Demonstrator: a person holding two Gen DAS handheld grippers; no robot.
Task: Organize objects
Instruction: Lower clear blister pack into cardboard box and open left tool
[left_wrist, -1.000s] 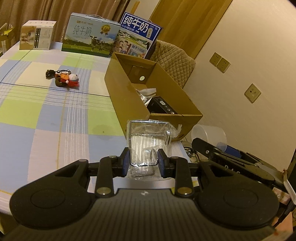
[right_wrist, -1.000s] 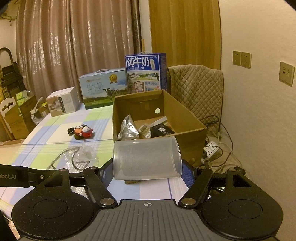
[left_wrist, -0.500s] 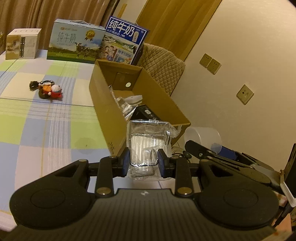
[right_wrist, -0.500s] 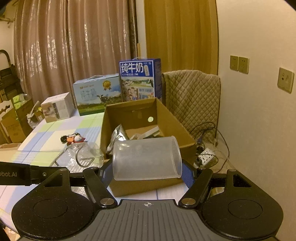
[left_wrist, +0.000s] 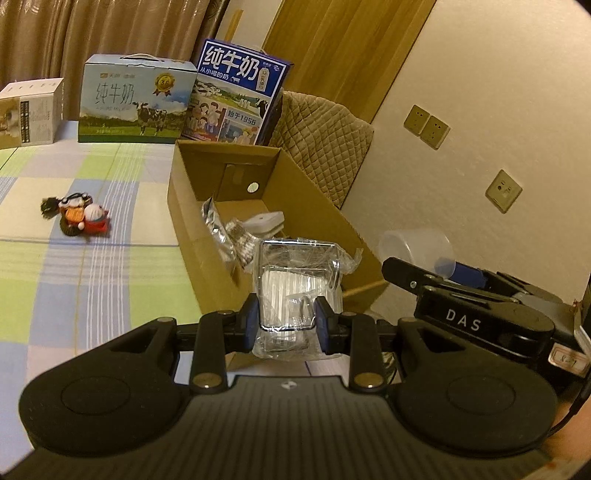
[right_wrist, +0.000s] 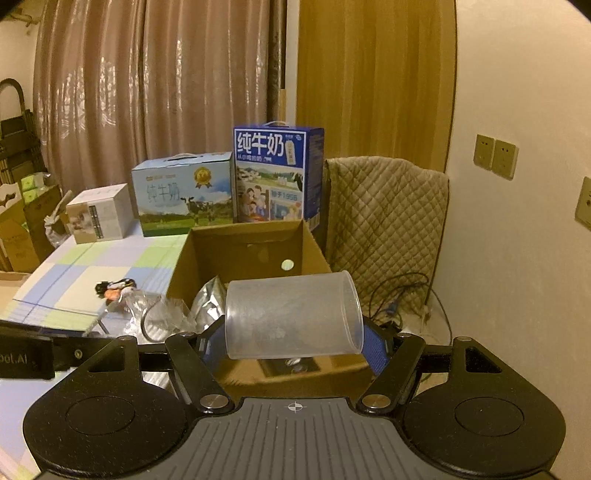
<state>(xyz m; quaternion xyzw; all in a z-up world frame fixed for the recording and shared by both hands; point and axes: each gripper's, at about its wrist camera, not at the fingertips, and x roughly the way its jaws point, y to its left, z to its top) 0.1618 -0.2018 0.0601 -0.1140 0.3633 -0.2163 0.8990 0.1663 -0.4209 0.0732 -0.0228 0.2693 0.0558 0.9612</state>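
My left gripper (left_wrist: 287, 320) is shut on a chrome wire holder wrapped in clear plastic (left_wrist: 297, 282), held in the air by the near corner of an open cardboard box (left_wrist: 192, 225). My right gripper (right_wrist: 291, 341) is shut on a frosted plastic cup (right_wrist: 291, 314) lying sideways between its pads, above the box's near end (right_wrist: 306, 380). The cup (left_wrist: 417, 247) and right gripper show at the right of the left wrist view. The wrapped holder (right_wrist: 155, 314) shows at the left of the right wrist view. Inside the box lie a silver foil pouch (left_wrist: 225, 236), a white item (left_wrist: 264, 221) and a dark item (right_wrist: 290, 365).
A small orange and red toy (left_wrist: 81, 218) lies on the checked cloth (left_wrist: 74, 288) left of the box. Two milk cartons (left_wrist: 136, 99) (left_wrist: 236, 92) and a white box (left_wrist: 29, 110) stand at the far edge. A quilted chair back (right_wrist: 384, 221) and floor cables (right_wrist: 402, 295) sit right of the box.
Both grippers have travelled to the right and closer to the cardboard box, each keeping its hold. The toy and cartons have slid leftward in the views.
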